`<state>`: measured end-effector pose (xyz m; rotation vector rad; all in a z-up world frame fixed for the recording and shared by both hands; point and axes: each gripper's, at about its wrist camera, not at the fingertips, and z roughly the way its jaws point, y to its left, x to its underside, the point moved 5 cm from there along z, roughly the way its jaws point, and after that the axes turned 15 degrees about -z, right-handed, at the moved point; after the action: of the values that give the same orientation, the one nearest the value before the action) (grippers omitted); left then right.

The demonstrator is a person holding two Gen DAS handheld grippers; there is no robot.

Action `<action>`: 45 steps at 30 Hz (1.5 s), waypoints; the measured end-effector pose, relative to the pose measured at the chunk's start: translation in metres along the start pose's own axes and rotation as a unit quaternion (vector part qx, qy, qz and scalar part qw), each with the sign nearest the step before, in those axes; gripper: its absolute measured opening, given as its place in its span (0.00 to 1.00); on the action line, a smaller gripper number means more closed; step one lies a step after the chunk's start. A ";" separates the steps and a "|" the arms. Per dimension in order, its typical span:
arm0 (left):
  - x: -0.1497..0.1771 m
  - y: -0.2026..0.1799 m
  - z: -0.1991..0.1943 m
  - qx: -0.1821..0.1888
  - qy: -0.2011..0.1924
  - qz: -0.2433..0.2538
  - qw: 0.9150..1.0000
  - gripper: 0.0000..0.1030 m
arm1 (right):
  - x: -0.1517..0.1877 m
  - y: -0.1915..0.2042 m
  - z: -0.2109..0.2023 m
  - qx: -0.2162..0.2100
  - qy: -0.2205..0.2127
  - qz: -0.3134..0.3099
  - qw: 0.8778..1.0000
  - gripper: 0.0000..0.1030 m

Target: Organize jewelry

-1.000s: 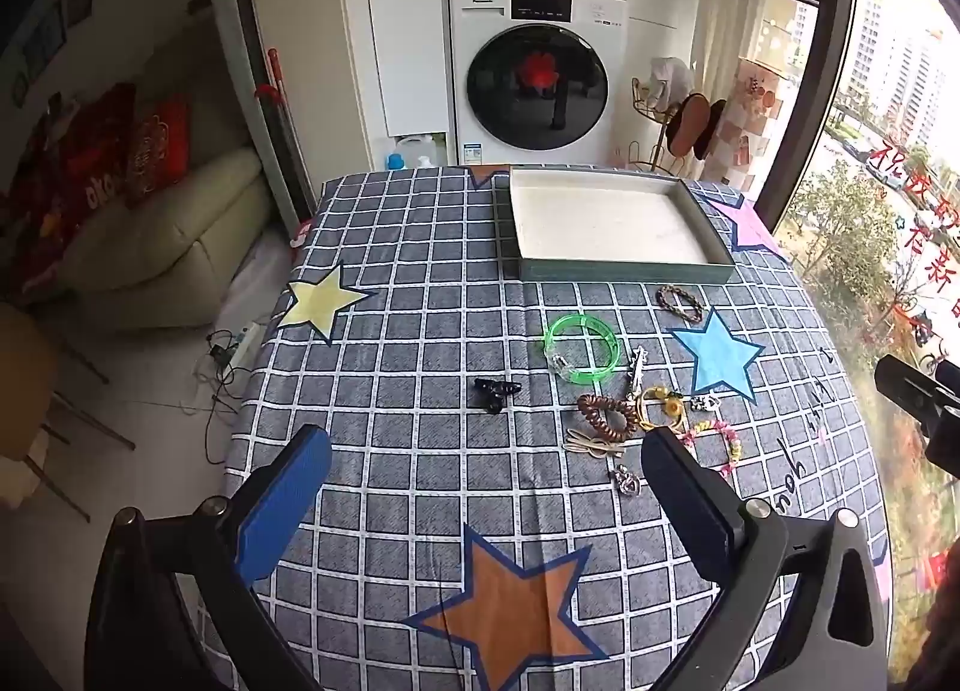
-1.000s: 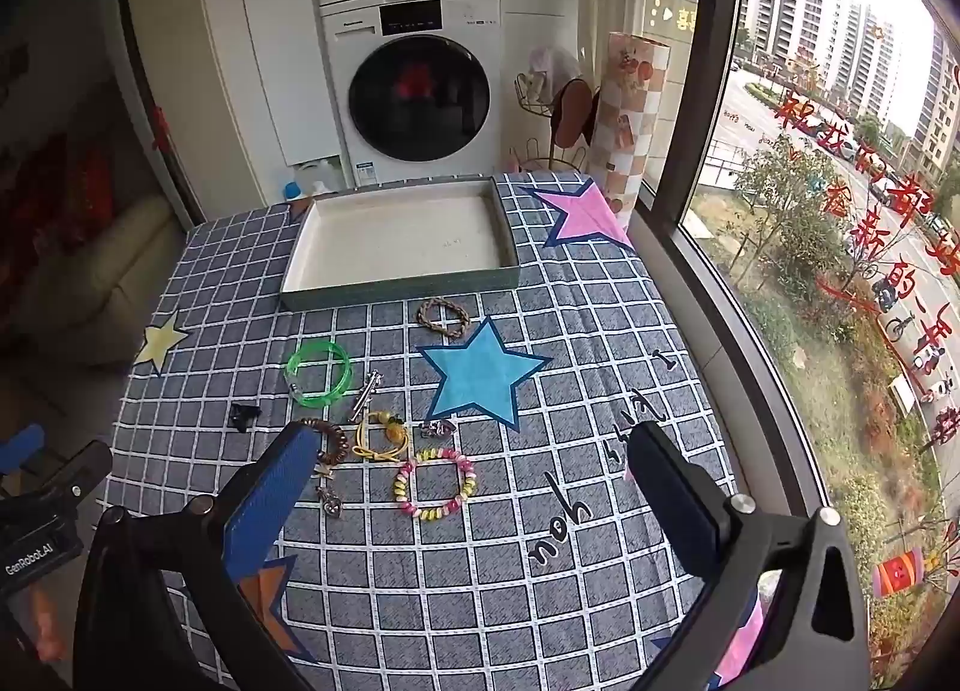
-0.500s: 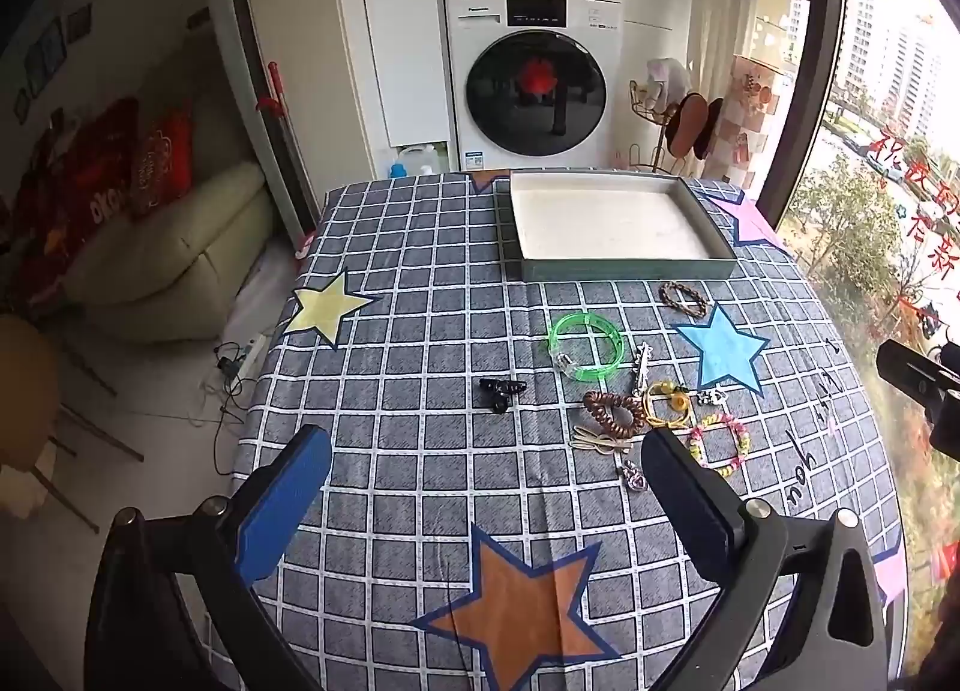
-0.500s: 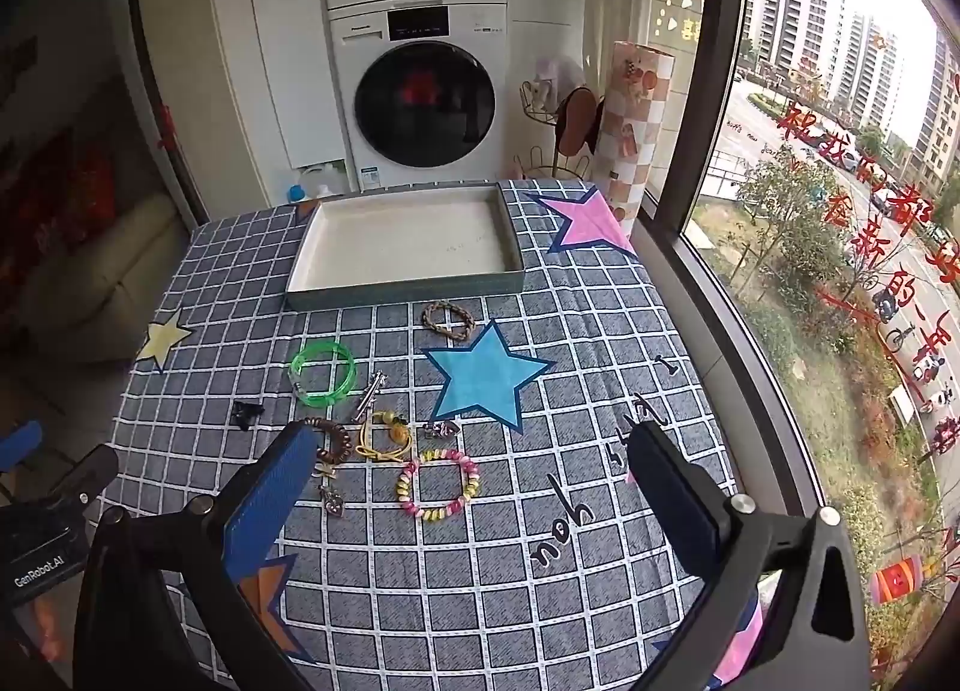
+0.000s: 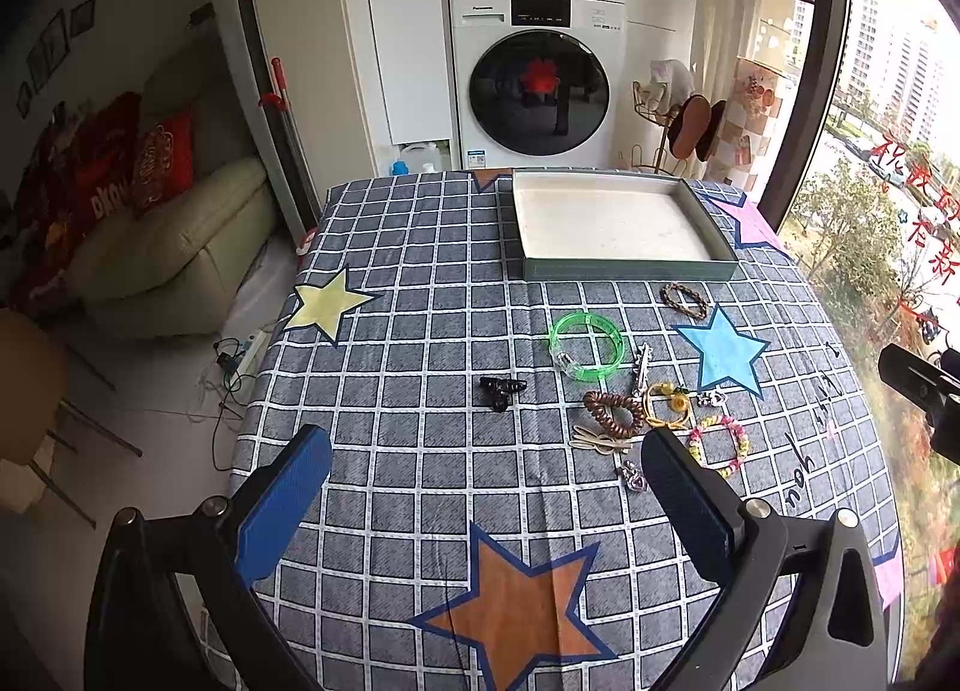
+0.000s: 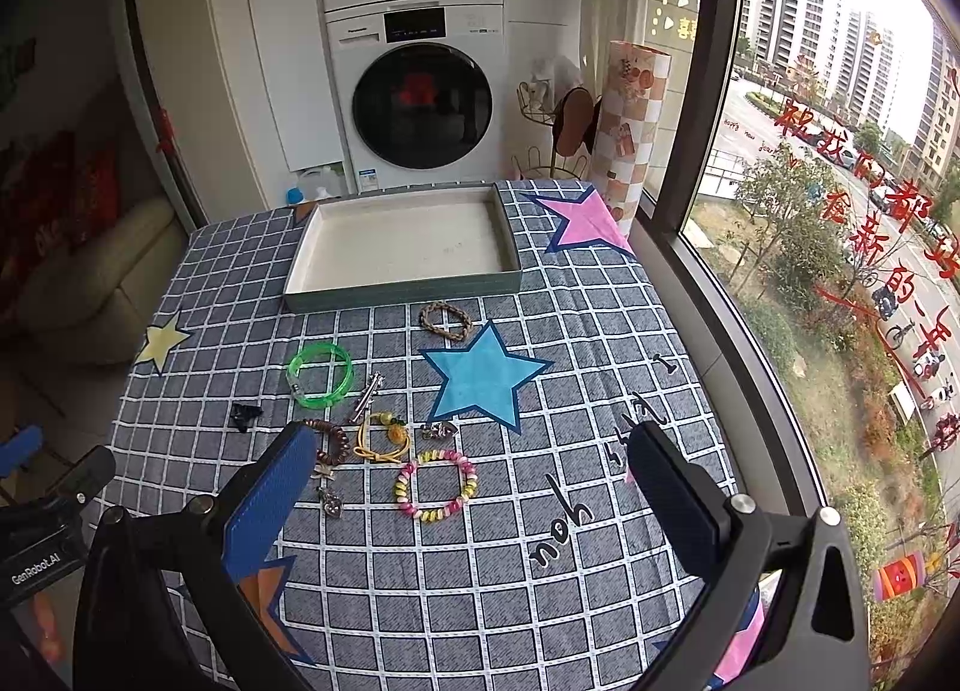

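Both held above the checked tablecloth (image 5: 420, 463), jaws spread wide, pinching nothing — left gripper (image 5: 486, 487), right gripper (image 6: 471, 496). Between the right jaws, one pastel bead bracelet (image 6: 436, 484); beside it one yellow cord bracelet (image 6: 384, 437) and one brown bead bracelet (image 6: 333, 442) at the blue pad. Farther on, one black clip (image 5: 501, 389), one silver hair clip (image 6: 367, 397), one green bangle (image 5: 587, 344), one braided bracelet (image 6: 445, 320). Beyond — one tray (image 6: 402, 290), holding nothing. Reads "you" on the cloth, "GenRobot.AI" on the left gripper.

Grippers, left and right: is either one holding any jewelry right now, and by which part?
Nothing is held. The left gripper and right gripper are both open above the checked tablecloth.
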<state>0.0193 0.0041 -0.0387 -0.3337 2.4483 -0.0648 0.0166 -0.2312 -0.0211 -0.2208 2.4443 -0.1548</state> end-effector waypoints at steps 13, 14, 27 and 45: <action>0.002 0.001 0.001 -0.002 0.002 0.000 1.000 1.00 | 0.002 0.000 0.001 -0.001 0.000 0.000 1.000 1.00; 0.003 0.001 0.001 -0.002 0.002 0.000 1.000 1.00 | 0.002 0.000 0.000 -0.001 0.001 0.000 1.000 1.00; 0.005 0.004 0.003 -0.003 0.005 -0.001 1.000 1.00 | 0.003 0.001 0.001 -0.002 0.001 0.001 1.000 1.00; 0.006 0.004 0.004 -0.003 0.007 -0.002 1.000 1.00 | 0.006 0.001 0.001 -0.003 0.002 0.000 1.000 1.00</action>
<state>0.0166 0.0066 -0.0461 -0.3413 2.4633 -0.0604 0.0131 -0.2310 -0.0259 -0.2228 2.4499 -0.1478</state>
